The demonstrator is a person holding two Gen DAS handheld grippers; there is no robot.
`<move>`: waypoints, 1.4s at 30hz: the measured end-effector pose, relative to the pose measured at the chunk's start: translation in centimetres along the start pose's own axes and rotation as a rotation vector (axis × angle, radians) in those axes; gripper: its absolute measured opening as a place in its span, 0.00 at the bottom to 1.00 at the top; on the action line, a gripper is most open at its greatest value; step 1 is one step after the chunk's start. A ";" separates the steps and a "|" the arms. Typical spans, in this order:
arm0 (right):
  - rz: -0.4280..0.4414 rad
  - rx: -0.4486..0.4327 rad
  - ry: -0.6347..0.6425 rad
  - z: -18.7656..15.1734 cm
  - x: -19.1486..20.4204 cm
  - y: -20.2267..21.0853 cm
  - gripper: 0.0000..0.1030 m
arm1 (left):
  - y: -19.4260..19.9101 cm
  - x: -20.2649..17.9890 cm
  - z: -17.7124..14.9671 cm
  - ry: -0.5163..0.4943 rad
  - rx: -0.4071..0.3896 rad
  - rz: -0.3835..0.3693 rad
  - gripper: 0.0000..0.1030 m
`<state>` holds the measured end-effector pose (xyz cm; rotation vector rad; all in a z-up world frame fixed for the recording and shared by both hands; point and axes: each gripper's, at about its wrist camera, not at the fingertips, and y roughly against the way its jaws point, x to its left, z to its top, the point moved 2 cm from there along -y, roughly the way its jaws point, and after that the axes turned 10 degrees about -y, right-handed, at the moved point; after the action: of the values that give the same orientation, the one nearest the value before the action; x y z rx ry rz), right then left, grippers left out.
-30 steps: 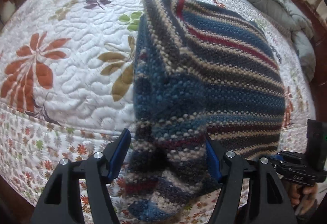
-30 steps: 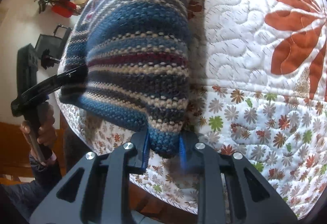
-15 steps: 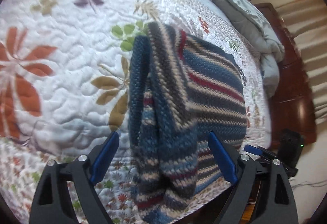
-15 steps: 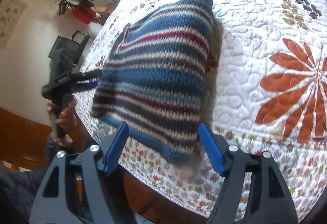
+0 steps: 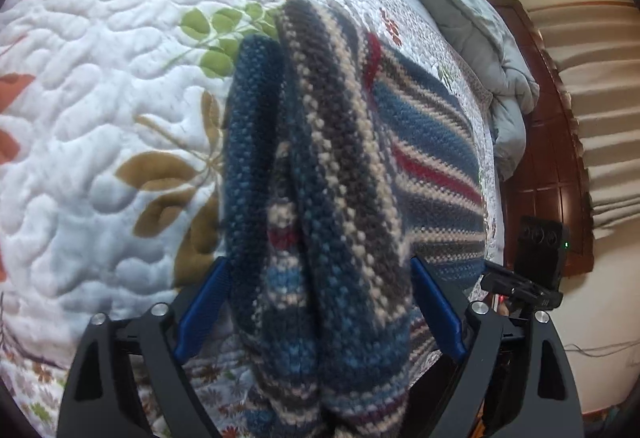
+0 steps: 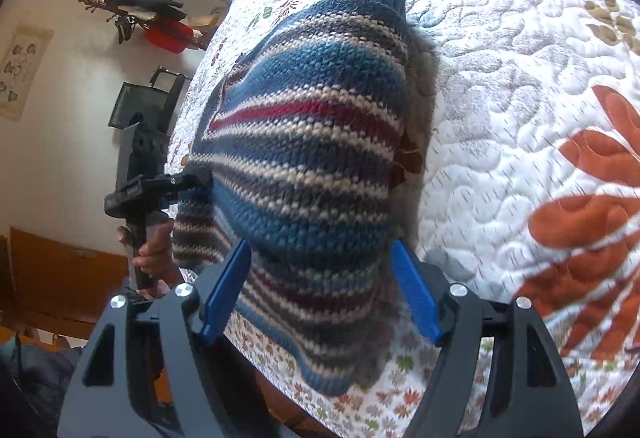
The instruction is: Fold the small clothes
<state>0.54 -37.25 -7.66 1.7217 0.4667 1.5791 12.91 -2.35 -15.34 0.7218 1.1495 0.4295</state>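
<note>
We judge the fold to be largely complete. The striped knitted sweater (image 6: pixel 312 166) lies in a compact, layered bundle on the floral quilt (image 6: pixel 520 86) of the bed, close to the near edge, with its lower hem hanging slightly over that edge. In the left wrist view, several stacked layers of knit show along the bundle's left side, with a dark blue ribbed edge outermost. No sleeve hangs loose in either view. What may remain, as far as we can judge, is squaring the bundle, pressing it flat, or moving it to a pile; no other garment to fold is visible.

The left gripper (image 5: pixel 320 306) has its jaws wide apart. The blue pads (image 5: pixel 204 302) stand on either side of the bundle's thick near end; the sweater sits between them but is not clamped. Whether the left pad brushes the knit we cannot tell.

The right gripper (image 6: pixel 320 286) also has its jaws apart. Its pads (image 6: pixel 416 298) flank the near part of the sweater, with a visible gap on the right side, and nothing is held. In this view a hand (image 6: pixel 150 246) grips the handle of the left gripper at the sweater's left edge.
</note>
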 end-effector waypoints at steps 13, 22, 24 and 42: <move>0.136 0.041 -0.060 2.8 -1.2 -2.4 0.80 | -3.8 -3.7 0.8 -0.130 0.061 -0.094 0.96; 0.173 0.047 -0.060 3.4 -1.1 -3.2 0.72 | -4.3 -2.4 1.8 -0.037 0.078 -0.133 0.57; 0.173 0.018 -0.042 3.1 -0.5 -2.9 0.58 | -4.2 -2.6 1.7 -0.020 0.057 -0.155 0.54; 0.127 -0.157 0.049 2.8 1.0 6.1 0.48 | -4.1 -11.4 3.6 -0.123 -0.041 -0.170 0.47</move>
<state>2.16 -41.31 -2.44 1.6235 0.2535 1.7040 11.91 -13.71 -9.84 0.6014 1.0735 0.2614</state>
